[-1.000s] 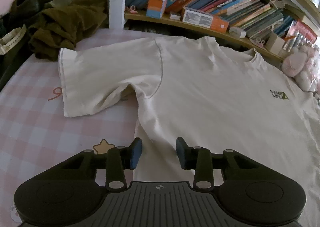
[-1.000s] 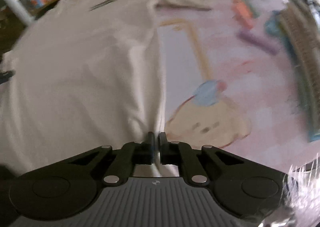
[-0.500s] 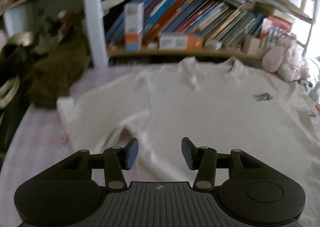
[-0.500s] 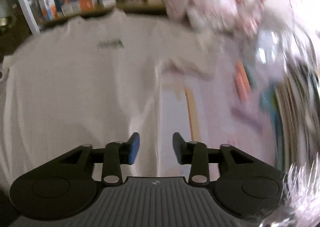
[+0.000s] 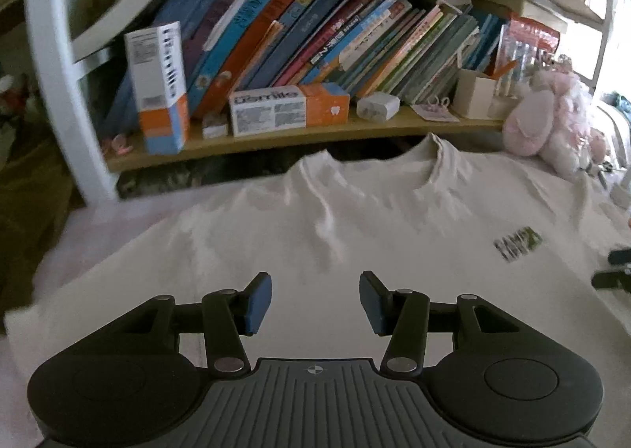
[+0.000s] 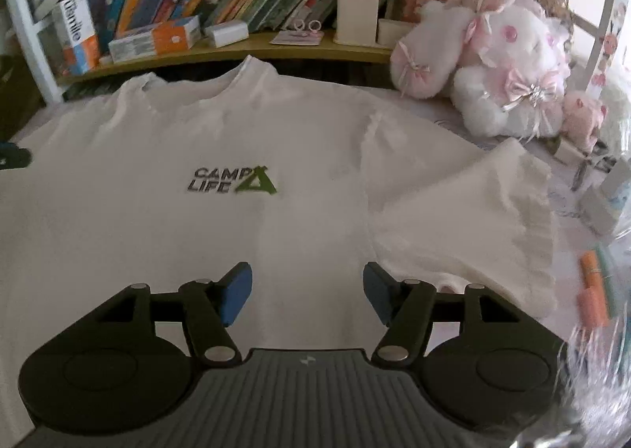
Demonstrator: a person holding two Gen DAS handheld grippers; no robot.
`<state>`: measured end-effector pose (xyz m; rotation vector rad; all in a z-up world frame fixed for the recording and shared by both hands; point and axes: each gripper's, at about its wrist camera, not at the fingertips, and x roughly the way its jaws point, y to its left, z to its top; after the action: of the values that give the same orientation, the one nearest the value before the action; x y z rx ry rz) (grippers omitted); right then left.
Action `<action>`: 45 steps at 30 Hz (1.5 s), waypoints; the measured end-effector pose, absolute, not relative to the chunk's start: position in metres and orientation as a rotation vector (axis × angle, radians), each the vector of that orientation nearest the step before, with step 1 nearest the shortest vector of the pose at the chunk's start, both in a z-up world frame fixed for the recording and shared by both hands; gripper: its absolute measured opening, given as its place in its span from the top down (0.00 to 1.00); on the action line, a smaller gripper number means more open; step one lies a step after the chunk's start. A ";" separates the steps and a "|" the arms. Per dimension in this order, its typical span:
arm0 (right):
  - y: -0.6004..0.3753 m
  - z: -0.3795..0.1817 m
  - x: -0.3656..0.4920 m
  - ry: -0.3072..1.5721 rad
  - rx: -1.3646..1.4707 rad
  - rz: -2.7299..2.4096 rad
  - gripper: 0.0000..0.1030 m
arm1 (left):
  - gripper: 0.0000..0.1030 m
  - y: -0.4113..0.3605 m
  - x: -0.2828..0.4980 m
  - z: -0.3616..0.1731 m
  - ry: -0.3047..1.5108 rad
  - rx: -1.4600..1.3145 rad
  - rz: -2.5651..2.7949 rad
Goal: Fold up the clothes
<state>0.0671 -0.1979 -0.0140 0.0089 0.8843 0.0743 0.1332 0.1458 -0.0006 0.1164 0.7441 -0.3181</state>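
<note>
Right wrist: right gripper [image 6: 307,292] angled down over T-shirt [image 6: 157,235], jaws opening, empty.

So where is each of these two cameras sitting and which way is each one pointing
Left wrist: rides the left gripper, looking forward and down over the white T-shirt toward the bookshelf; its own jaws stand apart with nothing between them, and the other gripper's tips poke in at the right edge.
Right wrist: rides the right gripper, facing the shirt's CAMP LIFE logo, its sleeve and a pink plush toy; its own jaws are opening, with nothing between them.
Shared: shirt, logo, bookshelf, plush toy.
</note>
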 end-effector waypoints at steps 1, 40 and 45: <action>-0.197 -0.016 0.069 0.886 0.011 0.075 0.41 | 0.52 0.143 0.143 -0.002 0.744 0.127 -0.320; -0.191 -0.036 0.083 0.942 -0.049 0.114 0.23 | 0.77 0.092 0.326 -0.047 0.860 0.125 -0.268; -0.191 -0.037 0.082 0.941 -0.050 0.118 0.22 | 0.51 0.071 0.304 -0.035 0.768 0.306 -0.274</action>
<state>0.0824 -0.1910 -0.0365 -0.0501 0.9407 0.1182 0.3043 0.0712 -0.0355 0.3056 0.7684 -0.2743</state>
